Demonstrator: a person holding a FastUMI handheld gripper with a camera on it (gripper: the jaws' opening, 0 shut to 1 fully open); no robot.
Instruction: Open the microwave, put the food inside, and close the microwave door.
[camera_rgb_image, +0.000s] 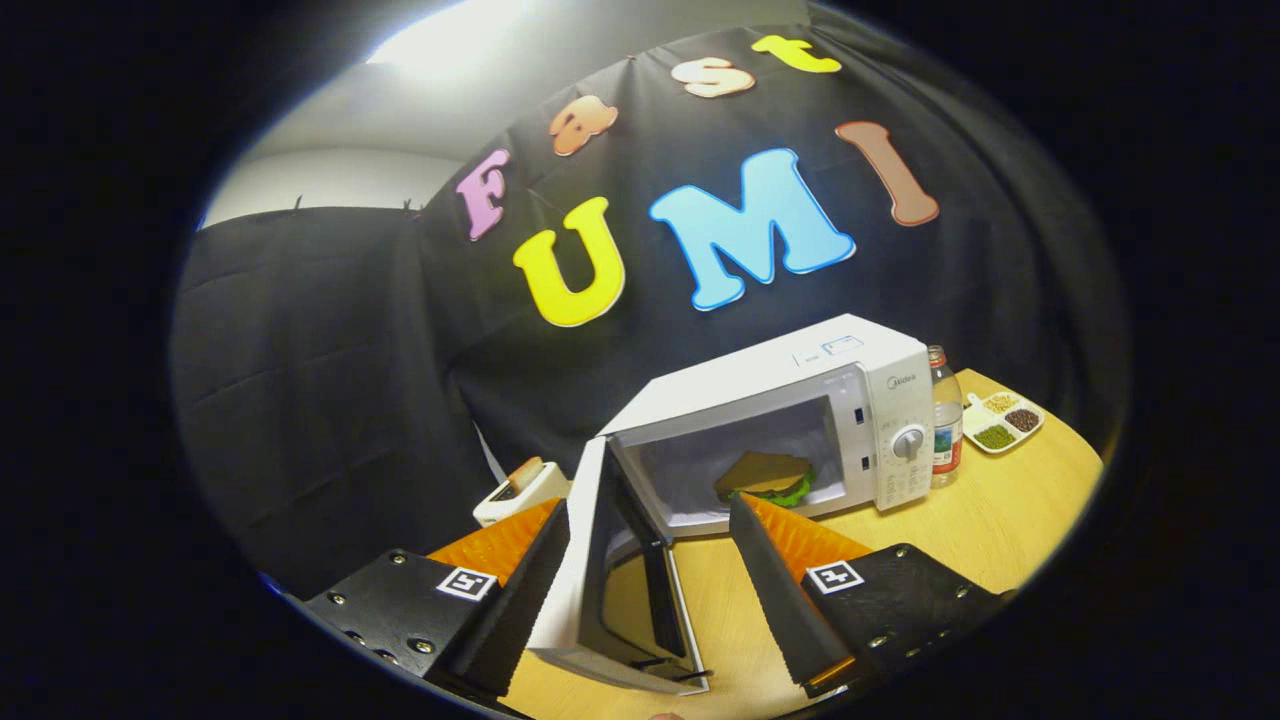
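Observation:
A white microwave (800, 390) stands on the wooden table, beyond my fingers. Its door (590, 560) is swung wide open toward me and stands between my two fingers, its edge close to the left one. Inside the cavity lies the food, a sandwich (765, 478) with brown bread and a green leaf. My gripper (650, 515) is open, the fingers spread on either side of the door without pressing on it. The right finger sits in front of the cavity's lower edge.
A plastic bottle (946, 415) stands right of the microwave, with a small white divided dish (1003, 423) of grains past it. A white toaster (520, 487) with a slice in it sits behind the left finger. Bare wooden tabletop (1000, 520) lies to the right.

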